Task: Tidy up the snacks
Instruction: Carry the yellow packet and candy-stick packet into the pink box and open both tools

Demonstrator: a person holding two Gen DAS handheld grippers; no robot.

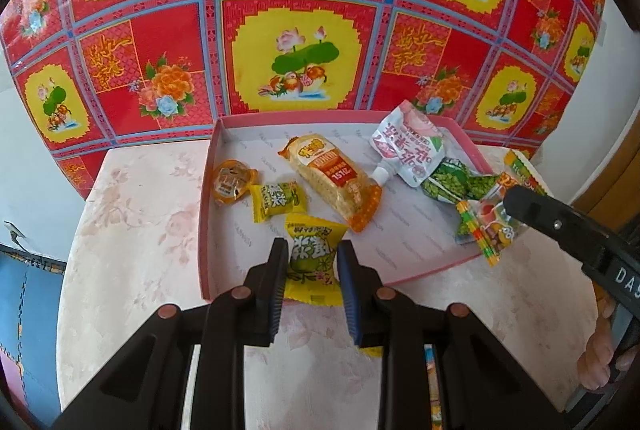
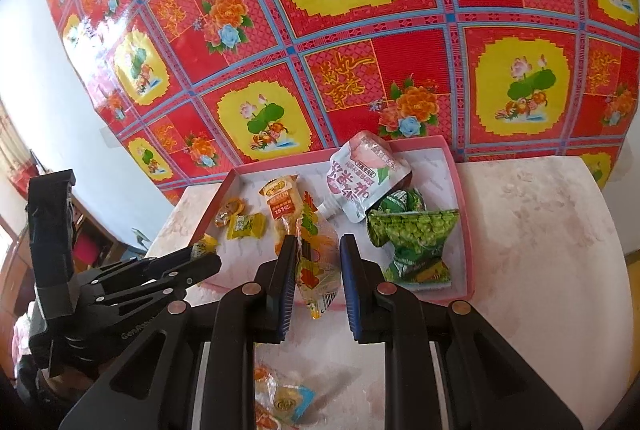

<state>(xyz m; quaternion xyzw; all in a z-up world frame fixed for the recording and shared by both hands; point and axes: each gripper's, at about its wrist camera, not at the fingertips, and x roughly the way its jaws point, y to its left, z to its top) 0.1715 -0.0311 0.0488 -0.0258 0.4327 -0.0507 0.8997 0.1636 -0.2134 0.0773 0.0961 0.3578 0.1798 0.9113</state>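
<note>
Low centre of the left wrist view: left gripper [image 1: 313,262] clamped on a yellow snack packet [image 1: 312,264], hanging over the near rim of the pink tray [image 1: 203,226]. Low centre of the right wrist view: right gripper [image 2: 318,262] closed narrow, pinching a clear fruit-print packet [image 2: 318,266] by its edge. Beyond, inside the tray: small yellow packet [image 1: 278,199], orange jelly cup [image 1: 232,183], long cracker pack [image 1: 334,177], white spouted pouch [image 1: 408,149], green pea bags [image 2: 412,238]. Upper frame: red and yellow floral cloth [image 1: 296,57].
</note>
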